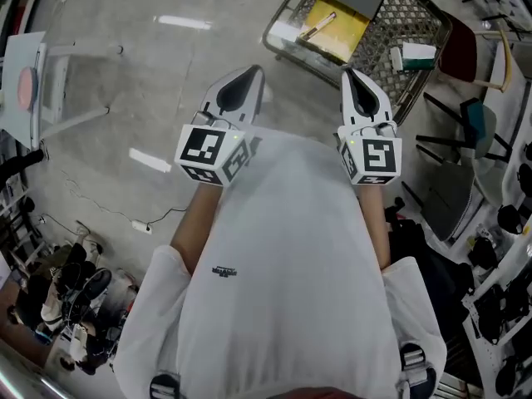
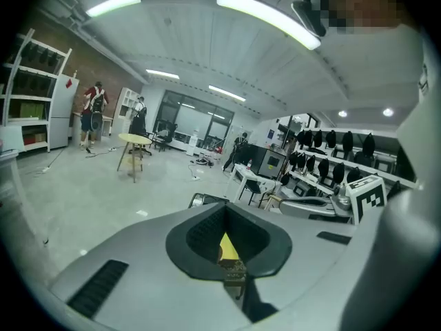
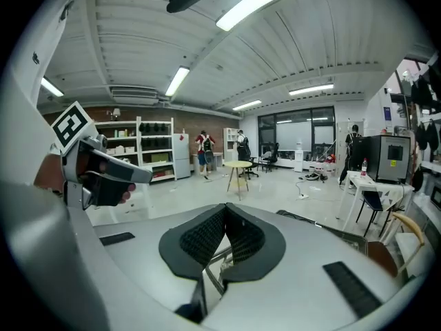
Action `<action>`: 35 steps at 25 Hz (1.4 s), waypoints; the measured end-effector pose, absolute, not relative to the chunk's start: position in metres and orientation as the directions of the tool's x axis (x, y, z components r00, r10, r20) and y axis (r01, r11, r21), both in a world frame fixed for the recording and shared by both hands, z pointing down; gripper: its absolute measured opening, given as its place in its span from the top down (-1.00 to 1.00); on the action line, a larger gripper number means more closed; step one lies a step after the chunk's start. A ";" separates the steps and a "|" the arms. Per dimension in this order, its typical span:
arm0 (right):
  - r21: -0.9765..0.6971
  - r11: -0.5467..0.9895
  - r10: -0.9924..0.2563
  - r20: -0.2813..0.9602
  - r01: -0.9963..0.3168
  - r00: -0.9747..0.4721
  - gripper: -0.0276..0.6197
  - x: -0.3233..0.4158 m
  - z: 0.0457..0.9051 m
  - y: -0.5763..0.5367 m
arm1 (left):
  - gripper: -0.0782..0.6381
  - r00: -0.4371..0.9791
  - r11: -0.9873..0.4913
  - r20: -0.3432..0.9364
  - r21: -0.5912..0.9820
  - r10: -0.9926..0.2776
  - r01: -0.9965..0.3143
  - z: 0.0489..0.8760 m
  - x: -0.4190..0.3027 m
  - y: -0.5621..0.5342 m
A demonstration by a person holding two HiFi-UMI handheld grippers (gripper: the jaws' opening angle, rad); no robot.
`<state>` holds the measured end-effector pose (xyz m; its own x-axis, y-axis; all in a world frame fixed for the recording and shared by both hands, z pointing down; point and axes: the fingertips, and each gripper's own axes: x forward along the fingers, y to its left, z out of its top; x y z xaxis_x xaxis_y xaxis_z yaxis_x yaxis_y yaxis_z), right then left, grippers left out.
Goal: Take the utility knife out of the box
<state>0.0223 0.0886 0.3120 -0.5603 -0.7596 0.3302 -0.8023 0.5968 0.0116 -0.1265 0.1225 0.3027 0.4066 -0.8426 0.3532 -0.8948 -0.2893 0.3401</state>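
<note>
In the head view a wire-mesh table (image 1: 416,15) stands on the floor ahead of me. On it lies a shallow box with a yellow inside (image 1: 342,25). A slim tan object (image 1: 317,27) rests at the box's left edge; it may be the utility knife, but it is too small to tell. My left gripper (image 1: 252,75) and right gripper (image 1: 350,75) are held side by side in front of my chest, short of the table, both shut and empty. The left gripper (image 2: 225,211) shows the yellow box through its jaw notch. The right gripper (image 3: 226,209) looks out over the room.
A white-and-green pack (image 1: 413,56) lies on the mesh table. Chairs (image 1: 465,65) crowd the right side. Shoes (image 1: 75,293) pile at the lower left, and a white stand (image 1: 50,77) is at the left. A power strip (image 1: 142,226) lies on the floor. Farther off are a round table (image 3: 238,165) and people.
</note>
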 end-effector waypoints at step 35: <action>-0.013 0.388 -0.857 0.363 -0.922 -0.366 0.92 0.011 0.332 0.002 | 0.78 0.648 -0.524 0.386 0.385 -0.656 -0.760 0.334 -0.112 0.007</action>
<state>0.0106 0.0016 0.3321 -0.3656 -0.8573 0.3625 -0.9217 0.3876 -0.0129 -0.1123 0.0067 0.3336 0.6483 -0.6561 0.3863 -0.7597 -0.5241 0.3849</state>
